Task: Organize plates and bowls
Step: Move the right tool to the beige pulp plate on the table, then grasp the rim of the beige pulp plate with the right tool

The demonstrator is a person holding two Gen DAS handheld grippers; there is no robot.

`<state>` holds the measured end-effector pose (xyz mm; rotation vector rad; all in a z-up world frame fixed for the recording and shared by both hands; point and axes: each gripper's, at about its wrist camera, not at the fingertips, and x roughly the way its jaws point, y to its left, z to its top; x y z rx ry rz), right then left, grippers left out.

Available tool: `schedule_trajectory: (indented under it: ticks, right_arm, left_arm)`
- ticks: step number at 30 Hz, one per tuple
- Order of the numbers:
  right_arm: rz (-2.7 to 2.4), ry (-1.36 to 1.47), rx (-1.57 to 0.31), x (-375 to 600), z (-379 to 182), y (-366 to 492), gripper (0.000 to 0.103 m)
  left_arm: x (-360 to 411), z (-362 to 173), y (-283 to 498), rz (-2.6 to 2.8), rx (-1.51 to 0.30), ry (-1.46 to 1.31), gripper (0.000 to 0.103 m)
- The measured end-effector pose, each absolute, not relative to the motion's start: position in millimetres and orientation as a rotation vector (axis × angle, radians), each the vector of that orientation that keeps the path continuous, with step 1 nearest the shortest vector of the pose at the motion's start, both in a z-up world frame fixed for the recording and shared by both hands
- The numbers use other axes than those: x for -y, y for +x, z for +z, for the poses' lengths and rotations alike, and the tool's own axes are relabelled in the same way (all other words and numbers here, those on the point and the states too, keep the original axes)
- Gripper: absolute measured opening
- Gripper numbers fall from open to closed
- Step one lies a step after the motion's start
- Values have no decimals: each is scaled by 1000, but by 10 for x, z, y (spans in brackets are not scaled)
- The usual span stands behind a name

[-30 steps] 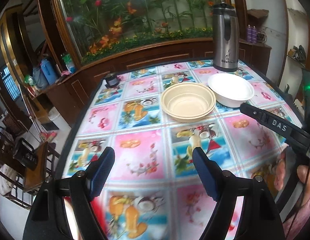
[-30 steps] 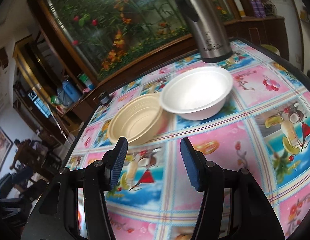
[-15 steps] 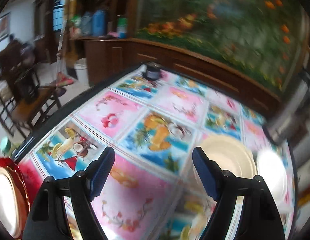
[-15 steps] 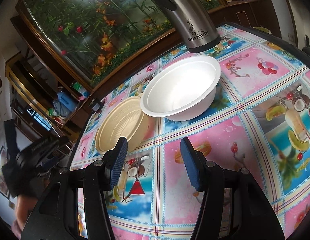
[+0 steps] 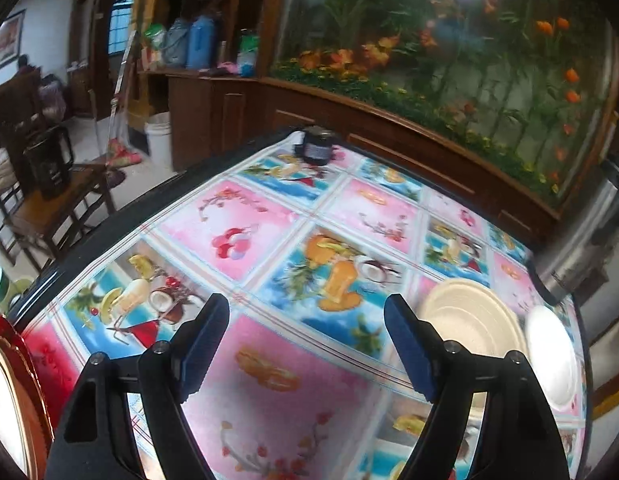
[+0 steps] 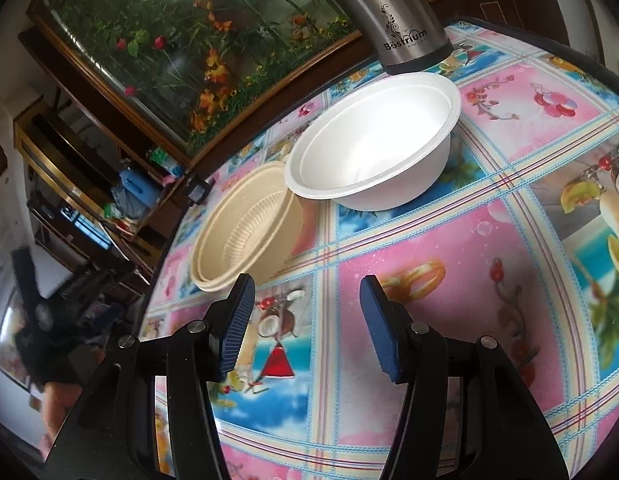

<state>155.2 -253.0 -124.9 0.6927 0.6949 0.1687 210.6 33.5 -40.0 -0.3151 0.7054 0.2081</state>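
Right wrist view: the white bowl [image 6: 373, 144] is sitting upright on the counter [image 6: 449, 264], ahead of the fingers and a little to the right of their gap.
Beige bowl [image 6: 245, 236]: it is sitting just left of the white bowl, whose rim is overlapping its far right edge; whether the two are touching is not clear. Its near rim is lying just beyond the left fingertip.
Beige bowl make-up: a double rim is showing at the near edge, so it is looking like two nested bowls.
Right gripper [image 6: 307, 320]: its blue-padded fingers are standing apart, holding nothing and touching neither bowl.
Steel flask [image 6: 393, 16]: it is standing upright just behind the white bowl, at the far edge of the counter.
Left wrist view: the beige bowl [image 5: 469, 320] and the white bowl [image 5: 551, 356] are lying at the right side, beyond and to the right of the right finger [image 5: 409, 352], blurred.
Red-rimmed plate [image 5: 13, 408]: it is showing at the lower left edge, only partly in frame, well apart from the bowls.
Left gripper [image 5: 307, 340]: its fingers are spread wide, empty, hanging over the patterned cloth between the plate and the bowls.
Dark jar [image 5: 317, 148]: it is standing at the far edge of the counter, well ahead of the fingers.
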Motion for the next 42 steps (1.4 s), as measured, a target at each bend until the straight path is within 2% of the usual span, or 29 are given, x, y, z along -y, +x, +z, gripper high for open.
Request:
schedule_trajectory:
  ticks: [11, 18, 25, 26, 30, 31, 35, 42]
  right_arm:
    - [118, 759, -719, 2412, -1002, 1977, 55]
    - [106, 844, -821, 2254, -1136, 2359, 55]
    - [64, 821, -821, 2205, -1254, 2410, 55]
    - [63, 818, -821, 2198, -1264, 2413, 53]
    - [50, 761, -817, 2146, -1301, 2429, 25]
    - [45, 757, -811, 2148, -1301, 2421, 22]
    - [30, 733, -800, 2165, -1261, 2395, 16]
    - [65, 713, -806, 2205, -1170, 2343, 16]
  left_arm:
    - [-390, -503, 2192, 207, -748, -314, 80]
    - [-428, -564, 2231, 230, -765, -322, 80]
    - [-386, -628, 2260, 226, -797, -307, 80]
    - [-385, -631, 2263, 228, -799, -305, 80]
    - [-411, -633, 2257, 222, -804, -321, 80]
    - [-416, -638, 2257, 221, -806, -326, 80]
    - [-423, -670, 2293, 179, -830, -354, 80]
    - [-414, -693, 2334, 107, -858, -392, 80]
